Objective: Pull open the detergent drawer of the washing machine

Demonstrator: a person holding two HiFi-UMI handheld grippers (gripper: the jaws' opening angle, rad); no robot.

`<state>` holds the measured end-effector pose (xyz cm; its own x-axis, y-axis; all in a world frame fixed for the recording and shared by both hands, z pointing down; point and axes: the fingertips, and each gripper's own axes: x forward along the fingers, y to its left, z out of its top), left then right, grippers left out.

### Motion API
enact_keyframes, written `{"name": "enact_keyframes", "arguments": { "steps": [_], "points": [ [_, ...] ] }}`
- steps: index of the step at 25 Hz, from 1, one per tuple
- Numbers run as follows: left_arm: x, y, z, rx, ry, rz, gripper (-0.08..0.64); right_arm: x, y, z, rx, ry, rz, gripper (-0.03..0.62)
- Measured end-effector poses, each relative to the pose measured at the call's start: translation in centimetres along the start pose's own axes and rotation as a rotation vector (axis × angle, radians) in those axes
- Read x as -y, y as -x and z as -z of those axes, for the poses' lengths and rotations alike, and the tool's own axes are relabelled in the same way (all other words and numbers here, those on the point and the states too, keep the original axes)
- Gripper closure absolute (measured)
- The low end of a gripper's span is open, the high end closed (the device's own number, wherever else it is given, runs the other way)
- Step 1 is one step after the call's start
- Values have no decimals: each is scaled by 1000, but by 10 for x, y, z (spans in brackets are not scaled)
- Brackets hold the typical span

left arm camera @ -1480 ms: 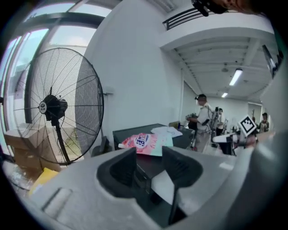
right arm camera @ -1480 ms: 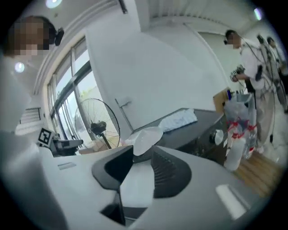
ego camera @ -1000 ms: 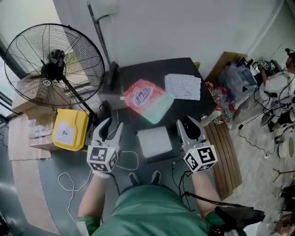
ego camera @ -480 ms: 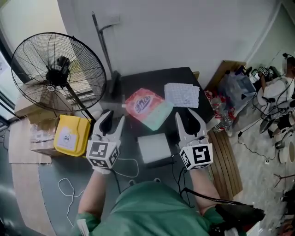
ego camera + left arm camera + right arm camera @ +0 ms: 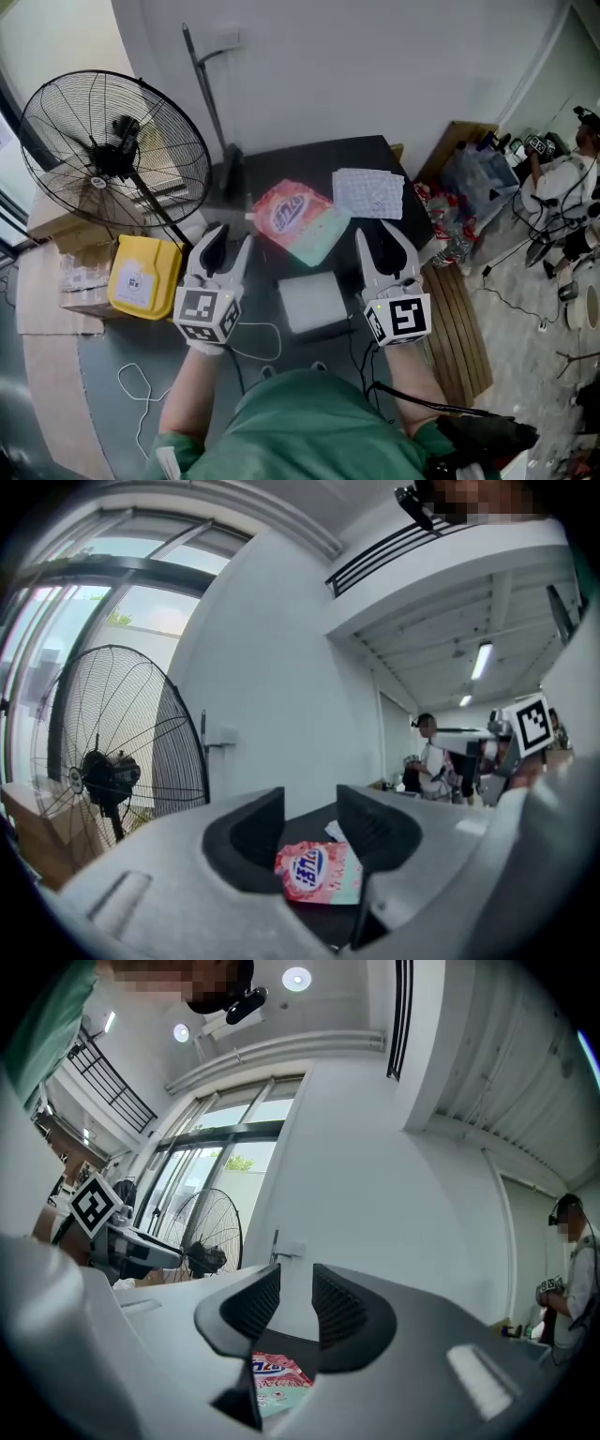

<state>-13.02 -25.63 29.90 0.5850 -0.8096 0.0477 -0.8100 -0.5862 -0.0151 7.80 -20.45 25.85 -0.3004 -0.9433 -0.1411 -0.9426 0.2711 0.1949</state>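
The washing machine's dark top (image 5: 309, 164) lies below me, with a pink and green detergent pouch (image 5: 295, 217) and a white patterned cloth (image 5: 369, 193) on it. A pale rectangular drawer (image 5: 314, 300) juts out from the machine's front edge, between my hands. My left gripper (image 5: 227, 244) hovers left of the drawer with a clear gap between its jaws and nothing in them. My right gripper (image 5: 380, 239) hovers right of it, shut and empty. Both point level at the wall. The pouch (image 5: 317, 874) shows beyond the left gripper (image 5: 311, 822) and the pouch (image 5: 277, 1382) beyond the right gripper (image 5: 296, 1302).
A large black floor fan (image 5: 112, 155) stands at the left, with a yellow container (image 5: 142, 277) and cardboard boxes below it. A white cable (image 5: 141, 375) loops on the floor. A wooden pallet (image 5: 459, 319) and clutter lie to the right, where a person (image 5: 562, 178) sits.
Both grippers have risen a little and sit slightly further up the picture. The head view has shifted, so the feet are hidden. Nothing was grasped or let go.
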Motion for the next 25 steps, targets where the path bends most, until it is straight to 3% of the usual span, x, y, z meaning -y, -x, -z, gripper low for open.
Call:
{"name": "enact_keyframes", "arguments": {
  "steps": [25],
  "points": [
    [3, 9, 5, -12, 4, -1, 387, -6, 10, -4, 6, 2, -7, 485]
  ]
}}
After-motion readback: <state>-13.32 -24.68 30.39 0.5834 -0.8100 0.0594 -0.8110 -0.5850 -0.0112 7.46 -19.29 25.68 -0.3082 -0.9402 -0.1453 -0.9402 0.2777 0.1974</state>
